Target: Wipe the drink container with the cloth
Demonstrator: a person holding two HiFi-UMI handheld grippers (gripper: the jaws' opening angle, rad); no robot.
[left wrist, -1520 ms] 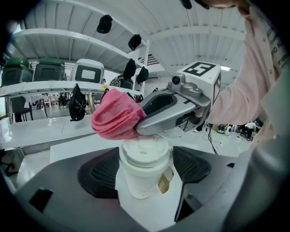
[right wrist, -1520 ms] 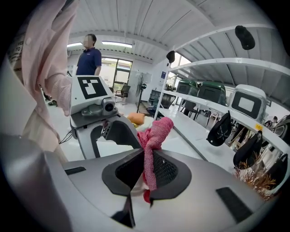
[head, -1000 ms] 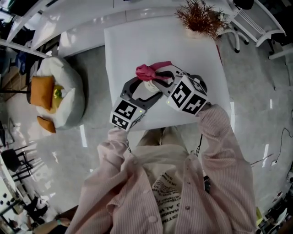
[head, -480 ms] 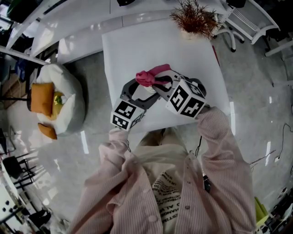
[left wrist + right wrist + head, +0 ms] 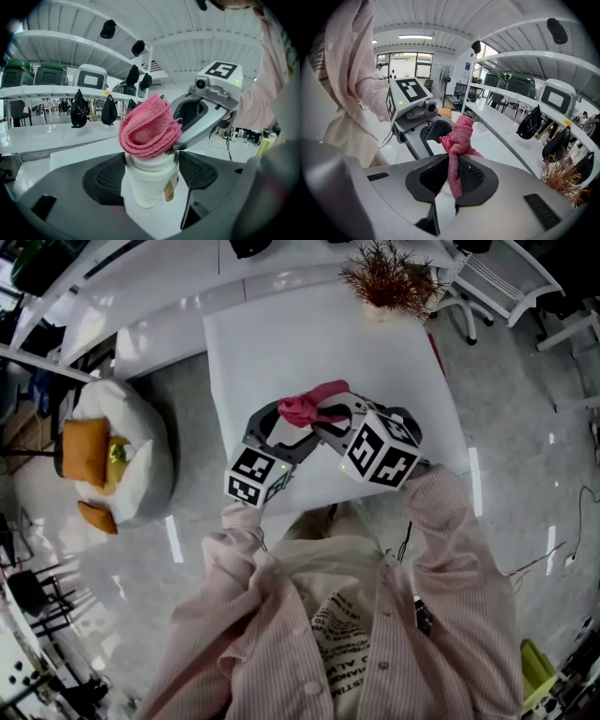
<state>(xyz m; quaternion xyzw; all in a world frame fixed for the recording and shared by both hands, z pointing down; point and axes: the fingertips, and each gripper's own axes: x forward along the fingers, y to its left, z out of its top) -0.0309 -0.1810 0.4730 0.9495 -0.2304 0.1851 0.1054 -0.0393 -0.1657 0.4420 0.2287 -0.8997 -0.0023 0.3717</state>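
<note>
L hand-held gripper (image 5: 151,174) clamped on the white cup (image 5: 146,187), approx mid surface (image 5: 281,343), bit toward near edge. R hand-held gripper (image 5: 452,176) pinching the pink cloth (image 5: 149,126), bunched on the cup's lid.

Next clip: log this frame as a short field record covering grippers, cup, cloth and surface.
left gripper: shut on cup
right gripper: shut on cloth
cup: white, lidded, upright between the left jaws
cloth: pink, bunched, resting on the cup's lid
table: white, with a plant at the far edge
</note>
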